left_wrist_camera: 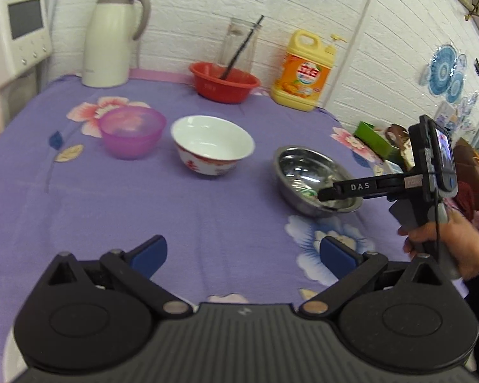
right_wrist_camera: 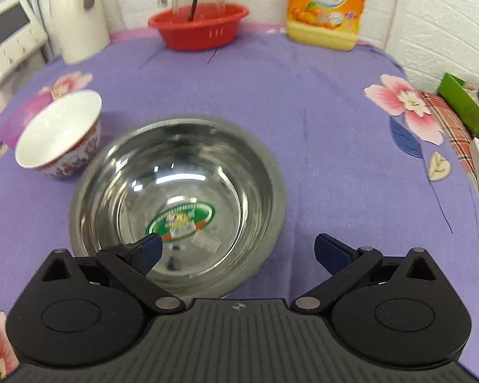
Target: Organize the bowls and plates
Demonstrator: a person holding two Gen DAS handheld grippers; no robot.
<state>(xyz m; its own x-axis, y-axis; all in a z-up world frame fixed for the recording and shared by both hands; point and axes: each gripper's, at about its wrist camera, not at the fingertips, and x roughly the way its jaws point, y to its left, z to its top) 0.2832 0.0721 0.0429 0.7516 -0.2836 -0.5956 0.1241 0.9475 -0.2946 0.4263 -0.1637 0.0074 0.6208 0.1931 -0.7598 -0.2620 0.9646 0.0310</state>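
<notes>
1. Purple floral tablecloth [left_wrist_camera: 207, 217]: soft and unpinned. It is judged likely to drag or ruck if a bowl is slid rather than lifted, which could shift the neighbouring bowls.
2. Steel bowl [right_wrist_camera: 178, 191]: seated on the cloth at 3 o'clock in the left wrist view, dead centre in the right wrist view. The right gripper [right_wrist_camera: 238, 250] is spread wide and pinches nothing; one finger is seen inside the bowl, near the green sticker, the other outside the near rim at 5 o'clock. The wall is slick and curved, so a close on it is judged liable to slip or tip the bowl toward the person's hand [left_wrist_camera: 447, 245].
3. White bowl with red pattern [left_wrist_camera: 212, 145]: at centre, near the steel bowl's 9 o'clock side but apart from it. A swing leftward with the steel bowl could knock it; ceramic would chip.
4. Translucent purple bowl [left_wrist_camera: 131, 131]: at 10 o'clock, light plastic, easily shoved.
5. Left gripper [left_wrist_camera: 241, 253]: spread, empty, held over bare cloth at 6 o'clock. If both tools converge, a collision is possible.
</notes>
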